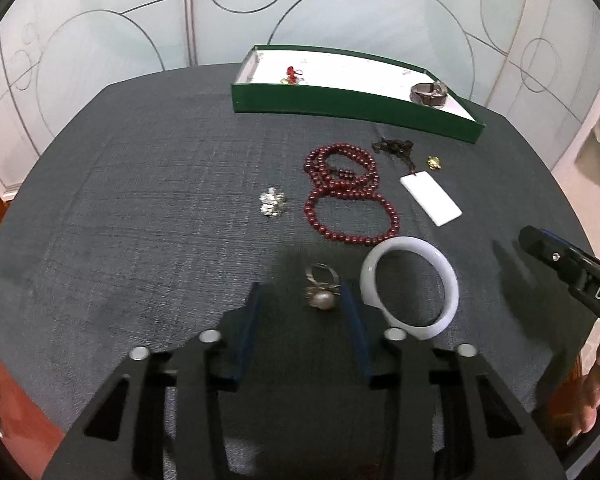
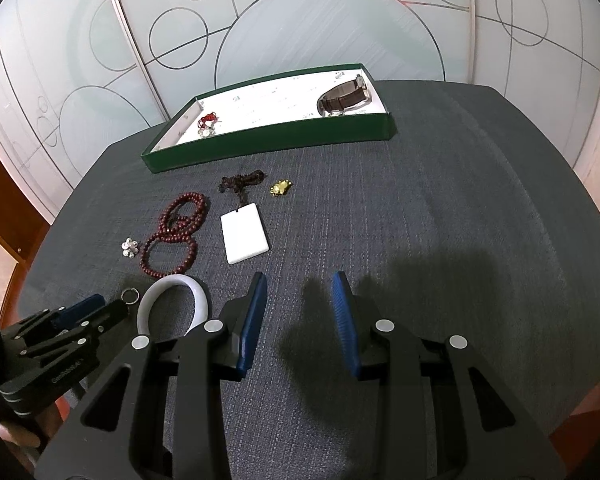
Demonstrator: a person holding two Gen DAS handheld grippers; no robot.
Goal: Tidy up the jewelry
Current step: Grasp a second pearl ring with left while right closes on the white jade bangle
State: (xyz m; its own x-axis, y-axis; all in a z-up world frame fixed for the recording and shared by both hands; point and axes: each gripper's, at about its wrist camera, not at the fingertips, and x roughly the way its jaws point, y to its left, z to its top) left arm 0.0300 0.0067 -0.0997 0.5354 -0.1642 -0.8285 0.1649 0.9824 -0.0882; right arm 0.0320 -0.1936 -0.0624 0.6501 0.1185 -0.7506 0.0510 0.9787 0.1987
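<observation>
1. Where the left gripper reaches over the near edge of the table, its blue-padded fingers stand narrow around a ring, which lies between them; contact with the pads is not clear.
2. That ring is metal, with a pale round pearl-like stone.
3. Just right of it lies a smooth white bangle, partly hidden behind the right finger.
4. Farther in, glossy dark-red beads coil in loops, beside a flat white rectangular pendant on a dark braided cord, a small gold charm and a sparkly silver brooch.
5. Along the far edge sits a shallow green tray with a white floor, holding a brown-strapped watch and a small red-corded trinket, too small to make out.
6. Near the right edge, the right gripper hangs with ribbed blue pads narrowly apart over woven grey cloth, holding nothing.
</observation>
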